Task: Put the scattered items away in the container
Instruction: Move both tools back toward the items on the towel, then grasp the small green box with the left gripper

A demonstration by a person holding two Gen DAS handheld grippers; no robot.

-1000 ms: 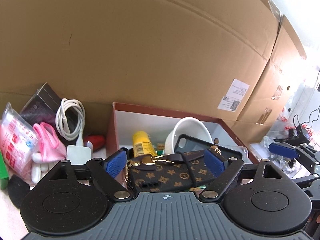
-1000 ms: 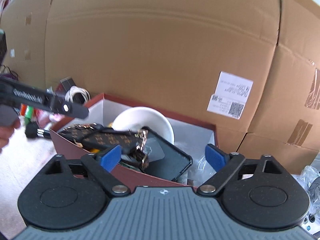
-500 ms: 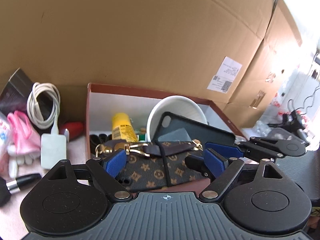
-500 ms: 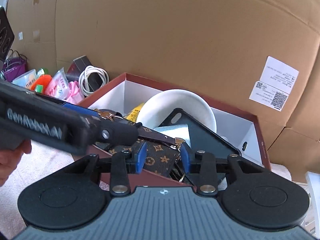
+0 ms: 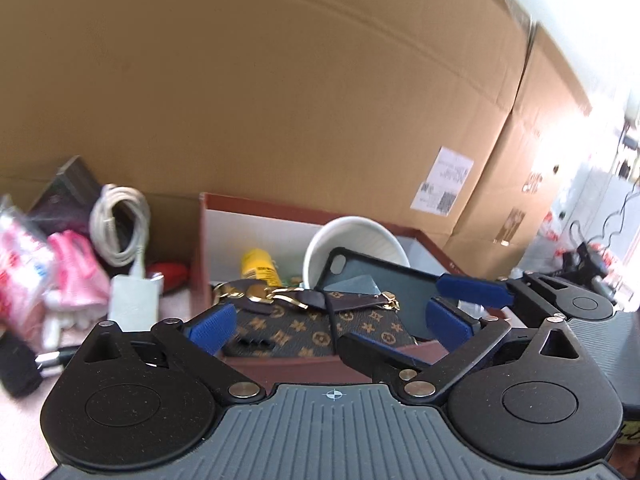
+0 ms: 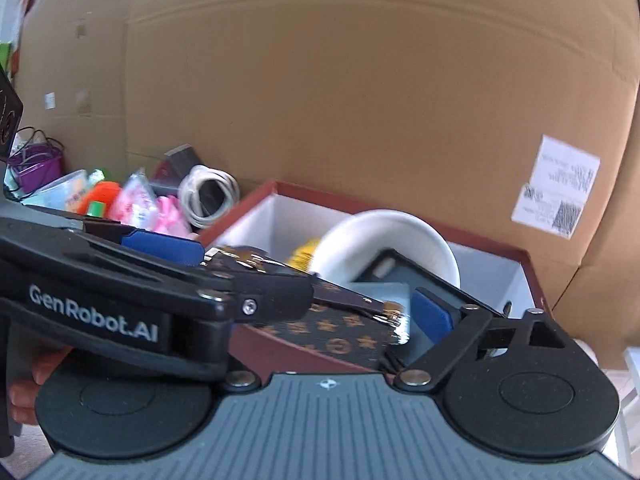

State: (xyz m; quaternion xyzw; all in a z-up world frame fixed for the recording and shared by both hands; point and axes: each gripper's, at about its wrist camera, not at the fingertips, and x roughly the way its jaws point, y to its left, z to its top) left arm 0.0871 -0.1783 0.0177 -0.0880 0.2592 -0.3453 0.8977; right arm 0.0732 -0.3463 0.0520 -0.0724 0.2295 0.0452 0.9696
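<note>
On the near rim of the red-brown box (image 5: 304, 366), the monogram wallet (image 5: 316, 330), half in, overhanging phone case (image 5: 400, 286) and white bowl (image 5: 356, 236). Around it, left gripper (image 5: 324, 326) spread wide, gripping nothing, probably just letting go. Beside it, right gripper (image 5: 420, 322) parted around the wallet's end, likely to nudge it inside; contact unclear. Outside, white cable (image 5: 120, 224), charger (image 5: 134, 298), pink packets (image 5: 74, 272) waiting.

Monogram pouch (image 5: 320, 334): coated cloth, dull sheen, gold metal clasps. Bowl (image 5: 356, 240): glossy white ceramic. Phone case (image 5: 384, 276): matt black plastic. Container (image 5: 280, 366): smooth maroon card. Backdrop carton (image 5: 280, 100): matt corrugated cardboard.
</note>
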